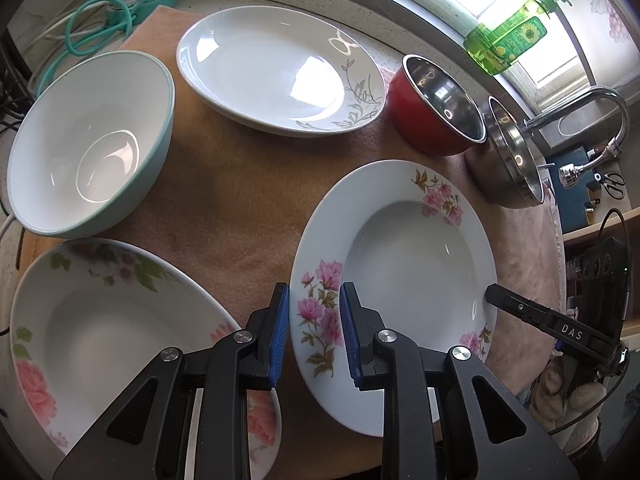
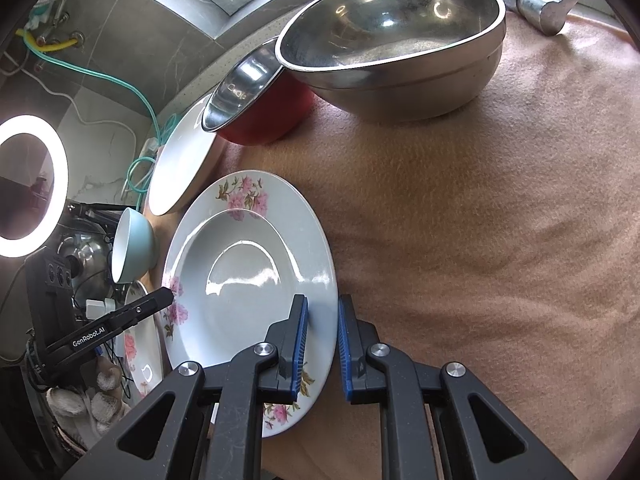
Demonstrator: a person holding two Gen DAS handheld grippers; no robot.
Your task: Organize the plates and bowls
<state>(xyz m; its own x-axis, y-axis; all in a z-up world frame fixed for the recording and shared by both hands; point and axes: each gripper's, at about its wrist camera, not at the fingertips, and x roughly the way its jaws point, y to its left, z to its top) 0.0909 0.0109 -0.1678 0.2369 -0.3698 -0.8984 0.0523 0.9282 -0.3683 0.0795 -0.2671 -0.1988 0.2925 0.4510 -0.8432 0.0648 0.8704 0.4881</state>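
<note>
both the left gripper and right gripper have matte black linkage arms, silver round screws and ribbed blue finger pads.

A home kitchen: a chrome faucet arcs over a sink, a green dish-soap bottle stands on the windowsill, and crockery covers the cloth-draped surface.

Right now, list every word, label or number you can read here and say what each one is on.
"DAS": on the right gripper's black finger, in the left wrist view.
"GenRobot.AI": on the left gripper's black finger, in the right wrist view.
Green bottle on the windowsill: sunflower label, its text too small to read.
Plates and bowls: no writing visible.
</note>
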